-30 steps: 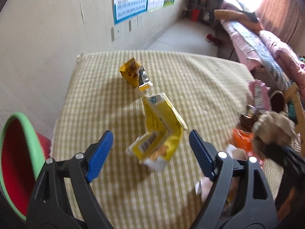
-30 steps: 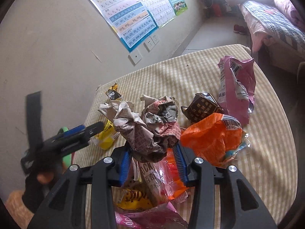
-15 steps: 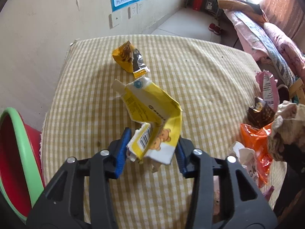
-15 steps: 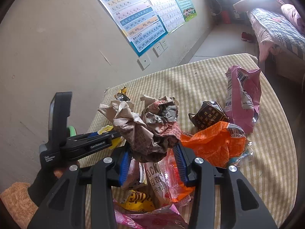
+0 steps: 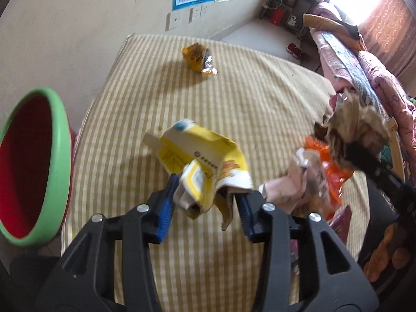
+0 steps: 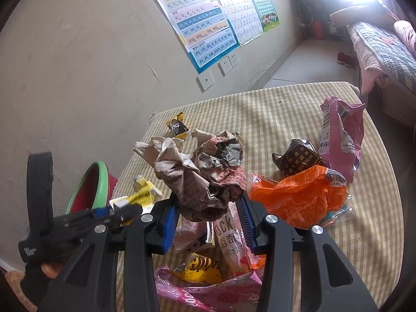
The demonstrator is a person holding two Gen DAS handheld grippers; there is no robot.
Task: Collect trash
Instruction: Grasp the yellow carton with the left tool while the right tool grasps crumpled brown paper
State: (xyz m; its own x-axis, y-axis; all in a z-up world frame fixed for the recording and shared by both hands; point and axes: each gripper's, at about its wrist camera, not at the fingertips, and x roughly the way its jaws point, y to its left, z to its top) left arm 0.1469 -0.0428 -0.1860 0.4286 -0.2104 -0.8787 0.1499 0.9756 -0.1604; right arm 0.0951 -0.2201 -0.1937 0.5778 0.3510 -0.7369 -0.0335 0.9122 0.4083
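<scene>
Our left tongs [image 5: 205,202] gripped the yellow carton [image 5: 202,161] above the counter [image 5: 260,98], our right tongs [image 6: 208,217] pinched a paper wad [image 6: 197,171] over the wrappers [image 6: 293,197], and the bin [image 5: 58,140] stood just beside the counter's left edge.

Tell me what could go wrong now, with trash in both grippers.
The yellow carton is pinched only at its crumpled end, so it may slip from the left gripper short of the bin. The paper wad in the right gripper bulges above its jaws and could snag the orange bag.
</scene>
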